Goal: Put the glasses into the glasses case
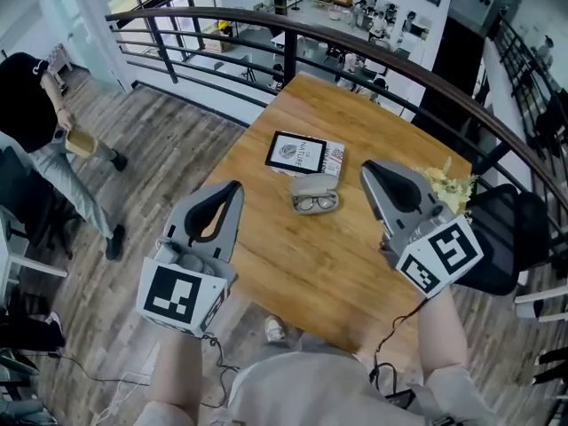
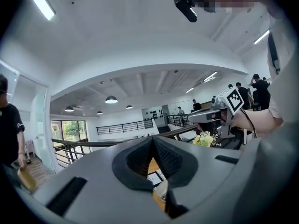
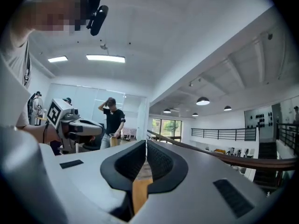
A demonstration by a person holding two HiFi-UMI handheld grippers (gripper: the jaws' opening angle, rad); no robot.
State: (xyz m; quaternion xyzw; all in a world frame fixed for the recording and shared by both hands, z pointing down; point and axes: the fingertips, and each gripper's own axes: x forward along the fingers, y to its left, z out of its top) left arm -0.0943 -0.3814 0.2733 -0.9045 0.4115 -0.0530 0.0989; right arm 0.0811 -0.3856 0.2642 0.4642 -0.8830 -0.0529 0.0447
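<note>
Holding, left claw (image 1: 232,187): I am holding it raised and level by the desk's near left side. Its jaws are pressing together at the tips and gripping nothing.
Right claw (image 1: 366,169): I am holding it raised and level over the desk's right side. Its jaws are closed to a thin slit, with nothing sitting between them.
Desk (image 1: 346,264): wooden, stretching away below both claws.
Glasses case (image 1: 315,185): grey and looking open to me, it is lying mid-desk between the two claw tips, apart from both.
Glasses (image 1: 316,204): they are resting on the near half of the case. I am not able to tell whether they are seated fully inside.
Book (image 1: 300,153): lying flat just behind the case, touching its far edge.
Flowers (image 1: 448,186): a pale yellow bunch sitting at the desk's right edge, beyond the right claw.
Railing (image 1: 293,27): dark, curving round the desk's far side.
Person (image 1: 35,122): standing on the wooden floor, far left, wearing a black top.
</note>
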